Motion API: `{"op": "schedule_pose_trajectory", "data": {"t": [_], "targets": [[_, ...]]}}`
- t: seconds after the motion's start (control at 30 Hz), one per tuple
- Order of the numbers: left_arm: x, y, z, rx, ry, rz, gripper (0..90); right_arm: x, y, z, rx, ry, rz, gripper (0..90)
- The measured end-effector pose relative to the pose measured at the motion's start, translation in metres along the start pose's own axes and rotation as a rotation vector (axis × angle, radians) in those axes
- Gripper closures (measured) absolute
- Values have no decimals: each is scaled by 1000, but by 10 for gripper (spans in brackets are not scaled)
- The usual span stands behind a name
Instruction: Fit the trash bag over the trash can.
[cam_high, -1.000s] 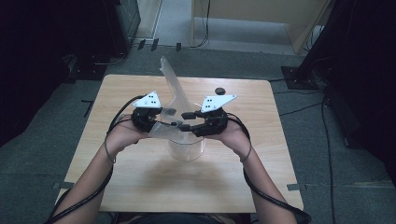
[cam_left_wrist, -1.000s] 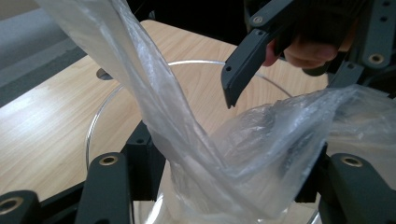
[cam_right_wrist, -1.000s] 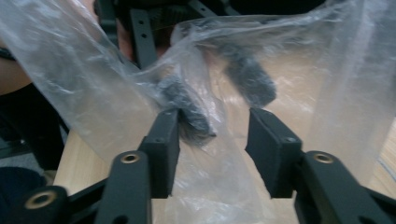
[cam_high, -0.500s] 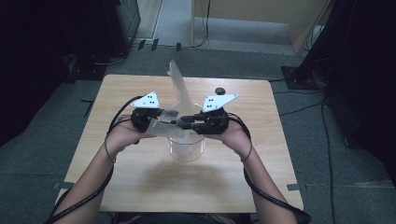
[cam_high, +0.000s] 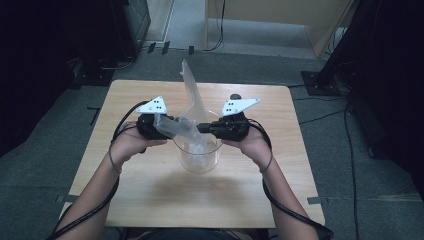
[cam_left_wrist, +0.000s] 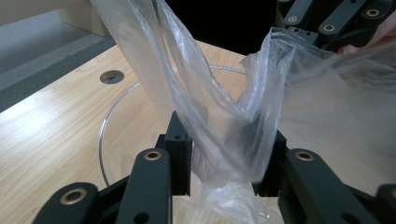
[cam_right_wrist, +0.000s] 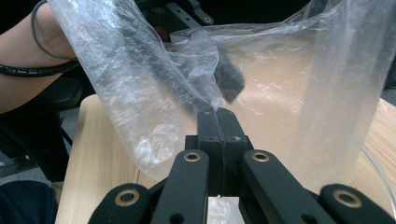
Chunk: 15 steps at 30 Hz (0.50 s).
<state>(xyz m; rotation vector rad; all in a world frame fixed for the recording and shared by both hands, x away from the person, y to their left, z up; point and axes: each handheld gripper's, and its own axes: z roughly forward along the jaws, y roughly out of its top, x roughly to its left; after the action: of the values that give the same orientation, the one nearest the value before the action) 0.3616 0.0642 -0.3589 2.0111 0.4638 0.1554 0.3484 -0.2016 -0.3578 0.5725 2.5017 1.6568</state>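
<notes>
A thin, crinkly clear plastic bag (cam_high: 192, 120) is held up over a round clear glass bowl (cam_high: 197, 152) on the wooden bench (cam_high: 150, 200). The bag is pinched by the closed right gripper (cam_right_wrist: 217, 116). It hangs between the parted jaws of the left gripper (cam_left_wrist: 224, 154).

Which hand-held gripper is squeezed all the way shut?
The right hand-held gripper: its jaws press flat together on the plastic bag. The left hand-held gripper has a gap with bag bunched between.
</notes>
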Motion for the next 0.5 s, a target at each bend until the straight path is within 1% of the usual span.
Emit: {"op": "schedule_pose_trajectory", "data": {"t": [0.07, 0.13, 0.17, 0.23, 0.33, 0.37, 0.43, 0.5], "targets": [[1, 0, -1, 5, 6, -3, 679, 0, 0, -2, 6, -7, 9, 900], [1, 0, -1, 6, 10, -7, 713, 0, 1, -2, 6, -8, 7, 900], [3, 0, -2, 10, 20, -14, 747, 0, 1, -4, 10, -20, 12, 900], [3, 1, -2, 7, 36, -15, 780, 0, 1, -6, 9, -29, 19, 900], [4, 1, -3, 12, 44, -25, 847, -3, -1, -9, 12, -48, 29, 900], [5, 1, -3, 15, 43, -31, 860, -3, -1, -10, 12, -52, 35, 900], [6, 1, -4, 17, 45, -36, 864, -5, -2, -12, 10, -58, 32, 900], [12, -2, -6, 18, 55, -49, 875, -6, -5, -16, 15, -79, 33, 900]]}}
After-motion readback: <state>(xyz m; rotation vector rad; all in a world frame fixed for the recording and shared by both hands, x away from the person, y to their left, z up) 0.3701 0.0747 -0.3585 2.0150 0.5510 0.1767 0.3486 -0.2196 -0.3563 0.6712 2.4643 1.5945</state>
